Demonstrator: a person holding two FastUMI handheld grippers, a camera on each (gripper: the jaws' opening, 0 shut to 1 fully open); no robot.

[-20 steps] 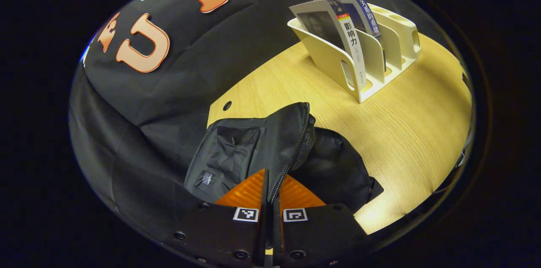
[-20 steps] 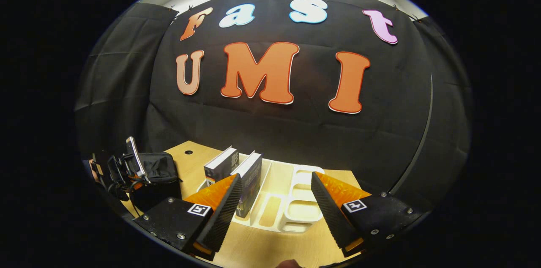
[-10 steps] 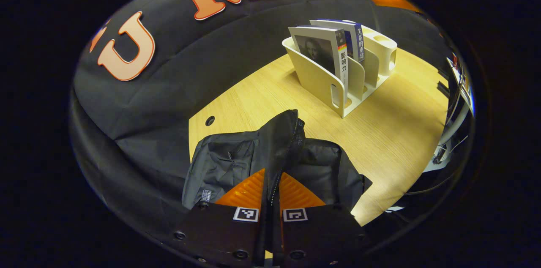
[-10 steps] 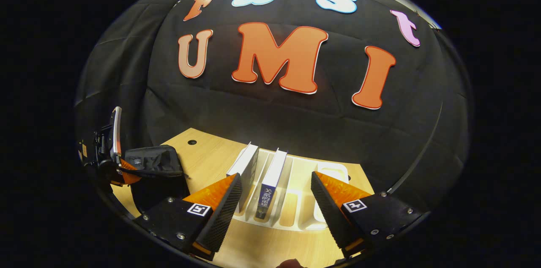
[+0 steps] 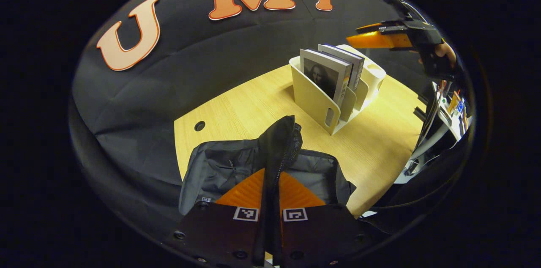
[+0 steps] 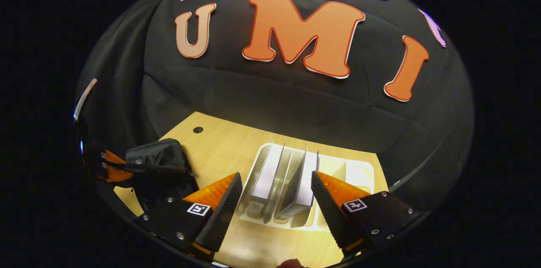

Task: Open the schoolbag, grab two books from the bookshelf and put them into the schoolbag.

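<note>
1. The left gripper [image 5: 271, 192] has its fingers pressed together on a fold of the bag [image 5: 236, 166], right at the zipper edge, holding that flap up above the rest of the bag.
2. In the right gripper view the left gripper [image 6: 110, 167] shows at the bag's far left side, touching it.
3. The right gripper [image 6: 272, 200] is spread wide, fingers apart and touching nothing, above the rack [image 6: 338, 170] and looking down into it.
4. In the left gripper view the right gripper [image 5: 382, 39] hangs level, above and beyond the rack [image 5: 312, 99], with a hand [image 5: 444, 54] gripping it from behind.
</note>
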